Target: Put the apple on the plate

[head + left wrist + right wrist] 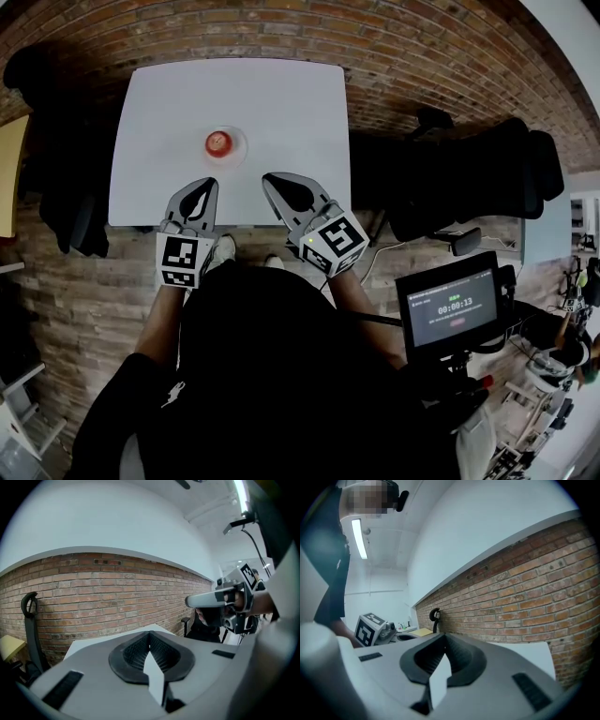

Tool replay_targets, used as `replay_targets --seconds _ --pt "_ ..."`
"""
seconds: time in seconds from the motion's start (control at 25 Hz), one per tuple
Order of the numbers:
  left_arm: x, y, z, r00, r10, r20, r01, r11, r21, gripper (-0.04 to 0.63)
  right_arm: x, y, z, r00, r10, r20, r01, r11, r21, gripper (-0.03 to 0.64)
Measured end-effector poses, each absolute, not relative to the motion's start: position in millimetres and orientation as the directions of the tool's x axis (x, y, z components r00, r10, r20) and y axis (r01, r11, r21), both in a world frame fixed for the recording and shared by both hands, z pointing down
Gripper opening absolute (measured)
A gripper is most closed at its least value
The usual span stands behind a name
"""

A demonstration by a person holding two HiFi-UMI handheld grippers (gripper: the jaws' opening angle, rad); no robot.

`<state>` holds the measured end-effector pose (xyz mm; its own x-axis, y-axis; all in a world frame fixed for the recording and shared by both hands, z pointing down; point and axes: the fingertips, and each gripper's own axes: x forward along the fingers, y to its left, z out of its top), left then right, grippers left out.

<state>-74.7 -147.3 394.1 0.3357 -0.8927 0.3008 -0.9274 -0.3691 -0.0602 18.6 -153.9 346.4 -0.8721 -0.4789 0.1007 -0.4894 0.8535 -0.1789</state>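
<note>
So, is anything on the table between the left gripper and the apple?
Nothing visible. Only bare white table lies between the left gripper, jaws shut, and the apple, which already appears to sit on the plate.

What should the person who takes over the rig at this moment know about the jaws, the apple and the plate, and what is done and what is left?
Left gripper: jaws shut, nothing between them, over the near edge of the table.
Right gripper: jaws shut, also empty, beside the left one at the same edge.
Apple: it sits on the plate, about mid-table and apart from both grippers.
Done: the apple is on the plate.
Left: nothing of the task, as far as the head view shows; neither gripper view shows the apple.
</note>
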Motion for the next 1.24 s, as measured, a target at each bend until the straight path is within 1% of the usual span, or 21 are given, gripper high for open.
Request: replay_targets --seconds 0.52,1.24 --pt "-72.9 -149.0 395.8 0.346 -0.885 0.312 -0.917 -0.389 -0.087 0.008 22.9 -155.1 349.3 -0.858 -0.501 0.115 -0.514 0.841 -0.169 0.003" --pt "-79.0 -161.0 409.9 0.375 -0.859 0.348 -0.901 -0.426 -0.08 0.007 19.5 -165.2 354.0 -0.831 -0.535 0.154 -0.555 0.815 -0.166 0.003"
